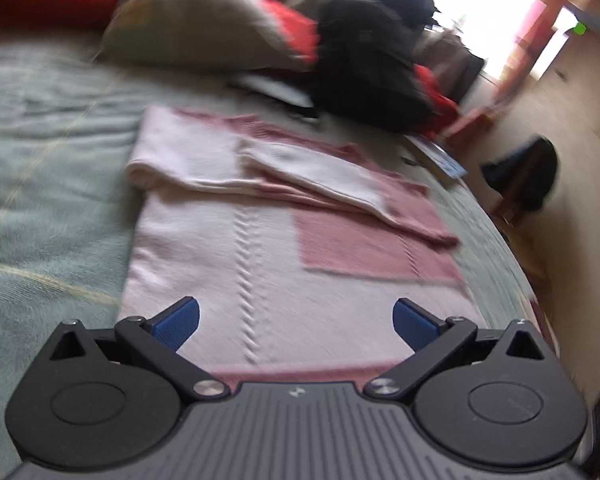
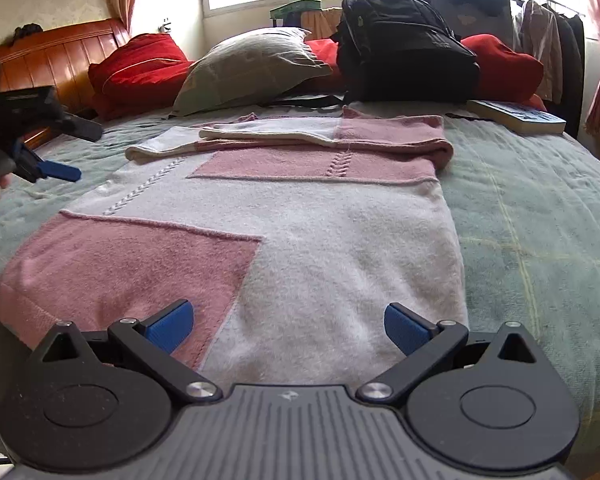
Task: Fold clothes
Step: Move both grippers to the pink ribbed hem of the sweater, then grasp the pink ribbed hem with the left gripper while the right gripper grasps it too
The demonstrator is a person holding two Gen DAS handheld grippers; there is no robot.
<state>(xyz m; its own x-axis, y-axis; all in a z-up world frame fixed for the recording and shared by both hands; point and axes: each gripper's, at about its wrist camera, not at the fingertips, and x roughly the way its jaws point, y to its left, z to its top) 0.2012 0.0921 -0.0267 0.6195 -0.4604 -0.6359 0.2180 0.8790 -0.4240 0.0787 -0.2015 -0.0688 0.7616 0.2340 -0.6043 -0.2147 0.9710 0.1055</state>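
A pink and white knit sweater (image 2: pixel 300 220) lies flat on the green bedspread (image 2: pixel 540 208), its sleeves folded across the chest at the far end. It also shows in the blurred left wrist view (image 1: pixel 260 248). My right gripper (image 2: pixel 288 326) is open and empty, just above the sweater's near hem. My left gripper (image 1: pixel 296 322) is open and empty, low over the sweater's left side; it also shows at the left edge of the right wrist view (image 2: pixel 56 170).
A grey pillow (image 2: pixel 252 68), red pillows (image 2: pixel 136 68) and a black backpack (image 2: pixel 404 48) sit at the head of the bed. A book (image 2: pixel 516 116) lies at the far right. A wooden headboard (image 2: pixel 60 56) stands at the back left.
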